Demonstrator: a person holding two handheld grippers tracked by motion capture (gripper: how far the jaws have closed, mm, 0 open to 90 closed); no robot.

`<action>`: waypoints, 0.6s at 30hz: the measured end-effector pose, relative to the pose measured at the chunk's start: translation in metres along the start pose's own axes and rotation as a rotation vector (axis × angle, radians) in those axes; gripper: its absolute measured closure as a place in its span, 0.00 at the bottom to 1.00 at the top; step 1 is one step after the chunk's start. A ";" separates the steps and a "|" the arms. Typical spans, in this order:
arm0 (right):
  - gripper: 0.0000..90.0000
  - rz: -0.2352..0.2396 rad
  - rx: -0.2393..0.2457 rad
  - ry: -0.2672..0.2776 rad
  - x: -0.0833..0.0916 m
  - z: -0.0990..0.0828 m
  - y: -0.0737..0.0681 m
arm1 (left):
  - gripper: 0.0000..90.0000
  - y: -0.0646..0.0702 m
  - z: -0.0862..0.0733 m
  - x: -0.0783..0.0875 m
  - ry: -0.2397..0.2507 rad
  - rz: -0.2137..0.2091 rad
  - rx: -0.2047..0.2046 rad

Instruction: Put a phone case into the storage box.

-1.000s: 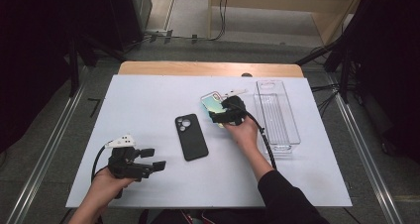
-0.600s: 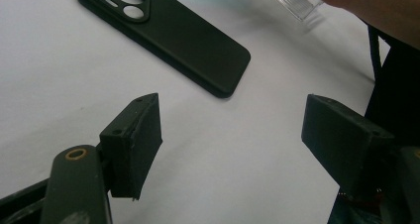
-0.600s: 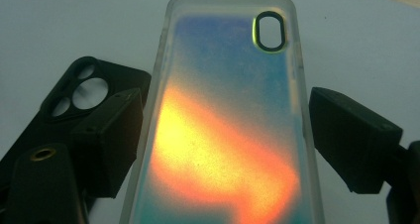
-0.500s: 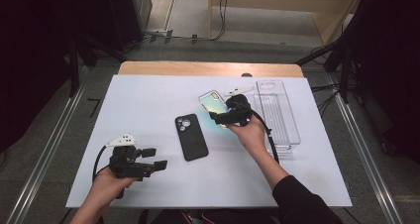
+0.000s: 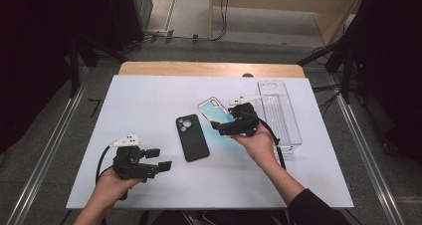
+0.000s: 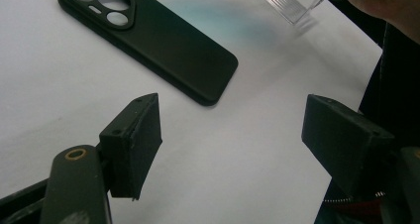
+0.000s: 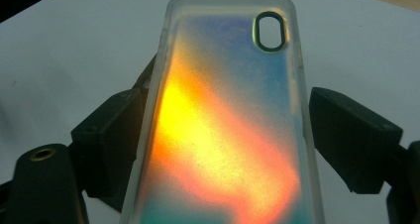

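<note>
Right gripper (image 5: 225,127), near the middle of the white table (image 5: 149,100), clamped across the iridescent phone case (image 5: 215,110), jaws pressing on its two long edges. In the right gripper view, case (image 7: 225,135) glowing orange, yellow and blue, camera cutout at the far end, lifted above the tabletop, though probably tilted only slightly; hard to judge. Black phone case (image 5: 192,137) lying flat just to the left of it, camera holes toward the far side; seen also in the left gripper view (image 6: 148,38). Clear plastic tray (image 5: 282,116) just beside the right hand. Left gripper (image 5: 160,165) near the front-left edge, jaws wide apart, nothing between them.
</note>
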State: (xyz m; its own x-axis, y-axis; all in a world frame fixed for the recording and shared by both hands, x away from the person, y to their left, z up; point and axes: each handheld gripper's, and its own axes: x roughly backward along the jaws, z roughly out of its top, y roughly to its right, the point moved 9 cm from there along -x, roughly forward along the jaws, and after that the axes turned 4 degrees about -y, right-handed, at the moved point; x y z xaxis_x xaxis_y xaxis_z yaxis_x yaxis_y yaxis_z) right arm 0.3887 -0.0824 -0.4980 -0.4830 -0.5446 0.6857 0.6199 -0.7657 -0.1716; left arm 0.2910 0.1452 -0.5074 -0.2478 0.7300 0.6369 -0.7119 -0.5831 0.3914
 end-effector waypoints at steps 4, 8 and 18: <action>0.17 0.020 0.005 0.002 0.005 -0.008 -0.007 | 0.27 0.001 0.005 -0.001 0.001 0.001 0.012; 0.16 0.031 0.002 0.002 0.008 -0.018 -0.012 | 0.27 0.002 0.011 -0.002 -0.001 -0.004 0.034; 0.16 0.038 -0.020 0.030 0.011 -0.029 -0.023 | 0.26 0.007 0.034 -0.006 0.007 -0.008 0.068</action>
State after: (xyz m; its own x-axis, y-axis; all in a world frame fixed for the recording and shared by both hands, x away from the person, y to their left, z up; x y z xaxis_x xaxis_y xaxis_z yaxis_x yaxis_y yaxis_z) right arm 0.3508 -0.0809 -0.5068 -0.4774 -0.5834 0.6570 0.6260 -0.7506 -0.2117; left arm 0.3094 0.1243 -0.4860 -0.2474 0.7370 0.6289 -0.6677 -0.6001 0.4405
